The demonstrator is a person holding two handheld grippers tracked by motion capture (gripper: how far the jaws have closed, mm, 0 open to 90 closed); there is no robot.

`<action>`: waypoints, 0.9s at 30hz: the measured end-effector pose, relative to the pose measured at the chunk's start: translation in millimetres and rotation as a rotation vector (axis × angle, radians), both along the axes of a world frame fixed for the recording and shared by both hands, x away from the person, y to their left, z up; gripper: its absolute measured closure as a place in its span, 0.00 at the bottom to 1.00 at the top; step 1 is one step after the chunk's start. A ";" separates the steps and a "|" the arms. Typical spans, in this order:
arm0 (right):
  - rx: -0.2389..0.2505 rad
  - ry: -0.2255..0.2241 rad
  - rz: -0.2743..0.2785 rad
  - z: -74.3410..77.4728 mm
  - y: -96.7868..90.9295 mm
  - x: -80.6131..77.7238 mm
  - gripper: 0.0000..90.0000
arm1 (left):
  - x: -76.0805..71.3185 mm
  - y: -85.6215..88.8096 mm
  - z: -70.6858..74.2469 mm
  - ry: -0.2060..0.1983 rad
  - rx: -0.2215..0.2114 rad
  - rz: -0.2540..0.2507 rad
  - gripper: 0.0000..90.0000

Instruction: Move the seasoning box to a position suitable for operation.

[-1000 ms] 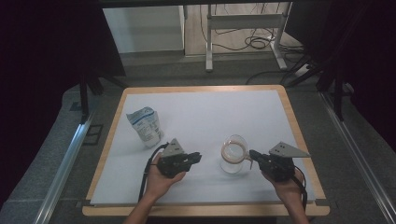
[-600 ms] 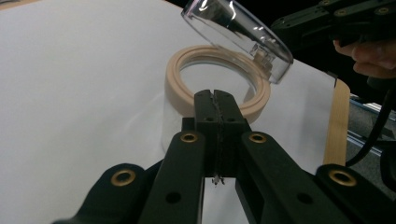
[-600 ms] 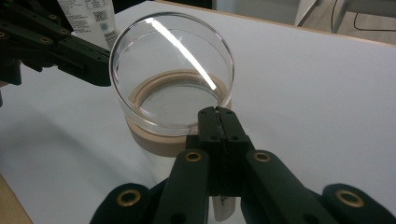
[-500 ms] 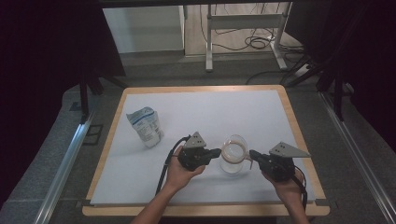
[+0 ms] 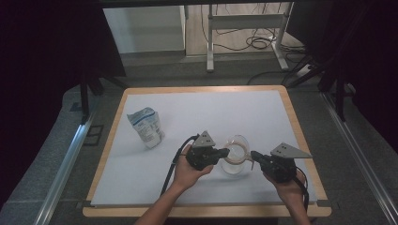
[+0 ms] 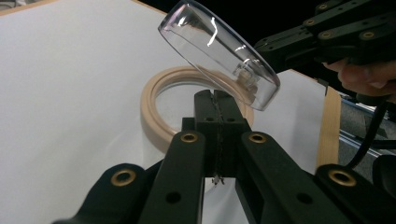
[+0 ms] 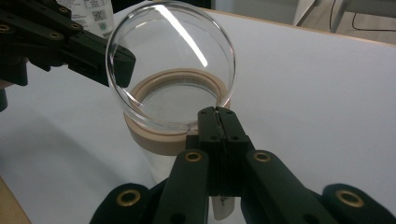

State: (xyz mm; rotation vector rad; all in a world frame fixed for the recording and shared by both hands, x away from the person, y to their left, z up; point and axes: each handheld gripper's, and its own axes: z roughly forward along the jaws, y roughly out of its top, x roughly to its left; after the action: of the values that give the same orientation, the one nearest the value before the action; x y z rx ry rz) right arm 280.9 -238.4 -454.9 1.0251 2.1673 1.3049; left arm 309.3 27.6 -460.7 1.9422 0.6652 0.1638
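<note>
White table (image 5: pixel 202 117), tilted glass lid (image 6: pixel 219 51)

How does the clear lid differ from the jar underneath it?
The lid is tilted up at an angle, while the jar stands upright on the table. The lid is a clear dome all over; the jar has a beige ring around its mouth. The lid's edge sits at the right gripper, and the jar stands free. Both are see-through and round.

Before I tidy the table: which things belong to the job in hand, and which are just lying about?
In use:
- glass jar with beige rim
- clear lid, tilted open
- left hand-held gripper
- right hand-held gripper

Lying about:
- white pouch, standing apart
</note>
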 end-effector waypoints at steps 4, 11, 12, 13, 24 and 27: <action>0.005 -0.006 -0.007 -1.0 -1.2 -1.4 1.00 | -0.1 -3.2 1.9 -0.003 0.005 -0.004 1.00; 0.036 -0.027 -0.032 0.9 -10.6 -10.7 0.98 | 0.0 -7.8 5.7 -0.009 0.010 -0.010 1.00; 0.039 -0.030 -0.033 1.1 -12.2 -13.2 0.98 | -0.3 -8.7 6.5 -0.009 0.010 -0.013 1.00; 0.040 -0.032 -0.033 1.1 -13.8 -15.8 0.98 | -0.8 -10.0 7.3 -0.010 0.010 -0.014 1.00; 0.003 0.054 -0.033 -30.8 -31.2 -23.0 0.65 | -3.7 -23.0 14.9 -0.026 0.031 -0.041 1.00; -0.005 0.078 -0.041 -41.4 -34.2 -22.3 0.58 | -4.3 -27.8 15.7 -0.027 0.034 -0.048 1.00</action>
State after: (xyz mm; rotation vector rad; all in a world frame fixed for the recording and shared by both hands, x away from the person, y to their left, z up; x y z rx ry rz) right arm 258.6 -272.6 -496.3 1.1306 2.1933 1.2601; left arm 304.9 -0.2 -445.0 1.9835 0.6016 0.1723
